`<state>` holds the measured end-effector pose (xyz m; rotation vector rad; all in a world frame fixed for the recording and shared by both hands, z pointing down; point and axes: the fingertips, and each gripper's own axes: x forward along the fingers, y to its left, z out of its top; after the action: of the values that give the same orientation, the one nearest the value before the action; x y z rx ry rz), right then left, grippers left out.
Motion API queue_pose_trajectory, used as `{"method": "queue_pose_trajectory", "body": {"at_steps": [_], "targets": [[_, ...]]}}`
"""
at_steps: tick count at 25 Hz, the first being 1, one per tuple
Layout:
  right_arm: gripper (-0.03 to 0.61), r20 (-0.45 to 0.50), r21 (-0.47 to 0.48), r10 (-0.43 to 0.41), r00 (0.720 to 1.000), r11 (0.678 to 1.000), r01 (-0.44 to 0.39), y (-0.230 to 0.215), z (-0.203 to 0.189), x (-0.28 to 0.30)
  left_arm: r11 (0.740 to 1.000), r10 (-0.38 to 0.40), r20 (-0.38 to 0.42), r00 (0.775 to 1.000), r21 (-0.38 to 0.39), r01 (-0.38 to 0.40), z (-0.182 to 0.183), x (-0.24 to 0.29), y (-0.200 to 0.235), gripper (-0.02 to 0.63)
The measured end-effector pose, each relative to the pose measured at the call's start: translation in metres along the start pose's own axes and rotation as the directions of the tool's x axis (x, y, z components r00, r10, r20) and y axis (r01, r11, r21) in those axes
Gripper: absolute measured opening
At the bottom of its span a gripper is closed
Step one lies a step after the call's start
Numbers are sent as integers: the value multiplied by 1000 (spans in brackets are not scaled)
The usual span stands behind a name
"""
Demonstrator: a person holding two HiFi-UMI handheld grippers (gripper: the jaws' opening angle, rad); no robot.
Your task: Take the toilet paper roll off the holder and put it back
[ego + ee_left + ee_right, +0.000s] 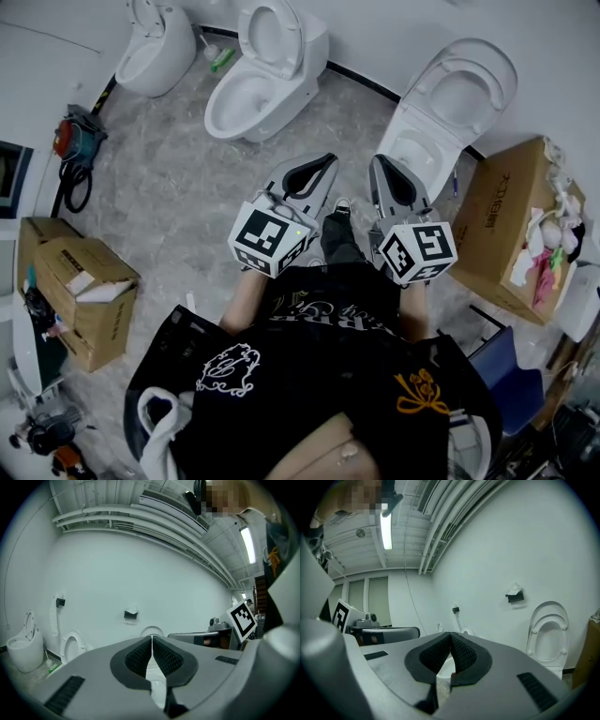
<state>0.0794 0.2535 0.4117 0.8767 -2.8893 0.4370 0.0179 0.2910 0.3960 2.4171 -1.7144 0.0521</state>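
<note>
A black toilet paper holder (131, 614) with white paper on top is fixed to the white wall, far ahead of my left gripper (152, 639). The right gripper view shows a holder (515, 596) of that kind, high on the wall beside a raised toilet lid (550, 620). A second holder (60, 602) further left has a strip of paper hanging down. Both grippers are held close to the person's chest, my left gripper (322, 166) and my right gripper (382, 169) side by side and pointing at the toilets. Each has its jaws pressed together with nothing between them.
Three white toilets stand along the wall: left (155, 47), middle (262, 80) and right (450, 103). An open cardboard box (511, 225) with rubbish is at the right, and more boxes (80, 291) at the left. A red tool (70, 136) lies on the grey floor.
</note>
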Motion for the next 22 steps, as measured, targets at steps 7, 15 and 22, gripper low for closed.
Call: {"method": "queue_pose_trajectory", "body": {"at_steps": [7, 15, 22], "targets": [[15, 19, -6, 18, 1000, 1000, -18, -71, 40, 62, 999, 26, 3, 1000, 26, -26, 28, 86, 44, 25], [15, 51, 20, 23, 998, 1000, -24, -164, 81, 122, 998, 32, 14, 999, 55, -33, 61, 191, 78, 25], [15, 62, 44, 36, 997, 998, -39, -204, 91, 154, 996, 51, 0, 999, 74, -51, 66, 236, 101, 25]]}}
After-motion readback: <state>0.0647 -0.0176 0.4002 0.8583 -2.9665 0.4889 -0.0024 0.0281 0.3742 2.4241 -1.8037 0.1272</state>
